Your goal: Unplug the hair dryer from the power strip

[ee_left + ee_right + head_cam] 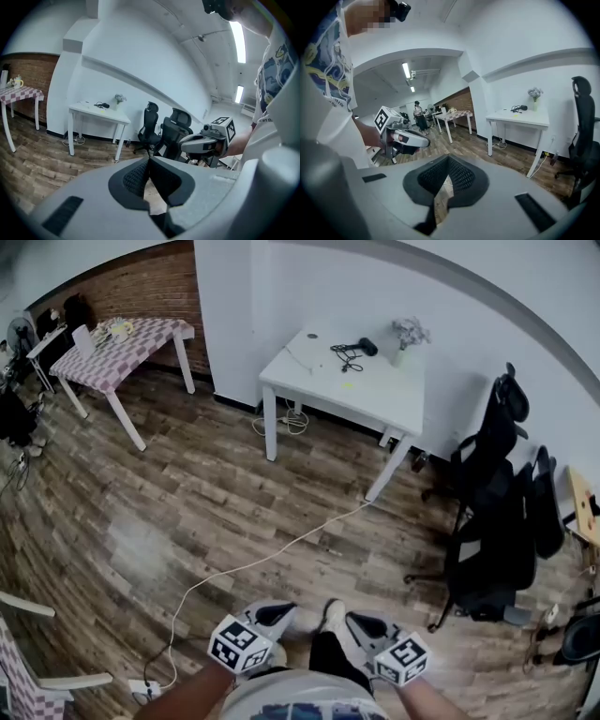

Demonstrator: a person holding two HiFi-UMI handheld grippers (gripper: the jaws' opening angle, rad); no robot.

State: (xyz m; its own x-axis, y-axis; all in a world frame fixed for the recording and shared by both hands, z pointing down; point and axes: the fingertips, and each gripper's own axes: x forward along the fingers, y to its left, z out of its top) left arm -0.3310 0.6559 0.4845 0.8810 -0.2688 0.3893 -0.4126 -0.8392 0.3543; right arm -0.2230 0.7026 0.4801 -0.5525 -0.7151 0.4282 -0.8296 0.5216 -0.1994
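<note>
The black hair dryer [362,346] lies with its coiled cord at the far side of a white table [375,395] against the wall, several steps ahead of me. It also shows small in the left gripper view [104,105] and the right gripper view [519,108]. A white power strip [145,688] lies on the floor at the lower left, with a long white cable [272,554] running to the table leg. My left gripper [278,613] and right gripper [353,620] are held low and close to my body. Both are shut and empty.
A small flower vase [408,334] stands near the dryer. Cables [292,418] lie coiled under the table. Black office chairs [497,512] crowd the right side. A checkered table [122,343] stands at the back left, and a white chair [37,671] at the lower left.
</note>
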